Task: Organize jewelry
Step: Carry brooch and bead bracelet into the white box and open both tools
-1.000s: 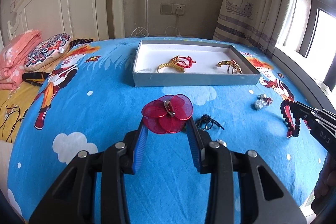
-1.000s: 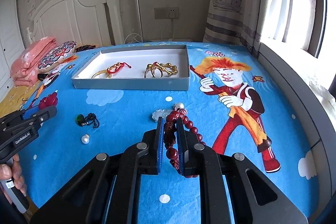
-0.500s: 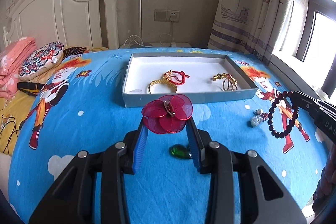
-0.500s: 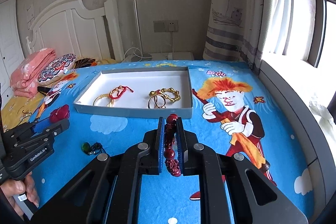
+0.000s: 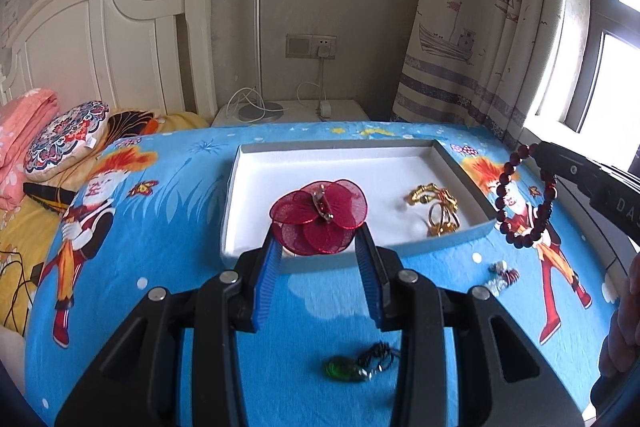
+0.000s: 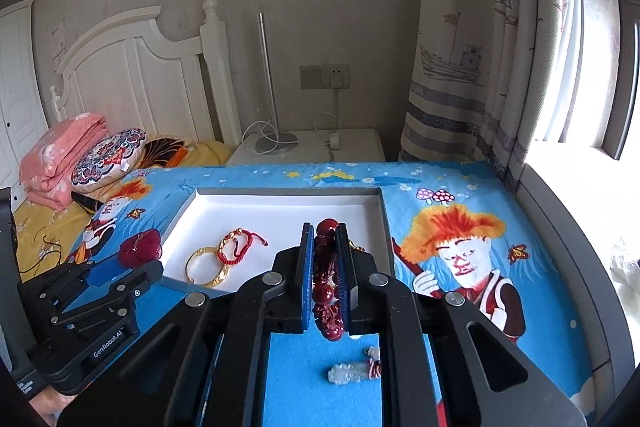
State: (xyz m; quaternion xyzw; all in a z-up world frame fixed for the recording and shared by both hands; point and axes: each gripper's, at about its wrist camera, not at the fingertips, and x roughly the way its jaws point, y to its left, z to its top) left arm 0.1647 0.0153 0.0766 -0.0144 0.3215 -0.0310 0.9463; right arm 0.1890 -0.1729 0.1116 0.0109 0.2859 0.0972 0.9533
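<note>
Both lifted and carried forward since a second ago: then low over the bedspread with the tray far off, now up at the tray's near wall, with the green pendant [image 5: 345, 373] left behind on the bed below the left tongs.

Left tongs [image 5: 318, 239] pinched on the red gauze flower [image 5: 319, 221] by its lower petals, jaws fairly wide because the petals are broad and springy; flower held upright over the near left part of the white-lined tray [image 5: 241, 183], raised clear of the wall so the petals pass over without snagging.

Right tongs [image 6: 324, 259] clamped narrow on the dark red bead bracelet [image 6: 328, 277], beads stacked between the blue pads, loop hanging free below as seen from the left wrist view [image 5: 524, 203]. Held just at the tray's near right corner [image 6: 385, 223], not yet over the floor of it as far as can be judged.

Already in the tray: gold bangle [image 6: 206, 265] touching the red cord bracelet [image 6: 236, 247] on the left side, gold pieces [image 5: 438, 207] to the right. Probably why the flower heads for the bare white patch between them.

Still out on the blue bedspread [image 6: 452, 179]: pale carved pendant with red cord [image 6: 354, 371] under the right tongs, and the green pendant.

Judged as mid-delivery of two pieces at once; next, lowering into the tray and letting go, flower first perhaps, minding the hanging beads against the tray wall.
</note>
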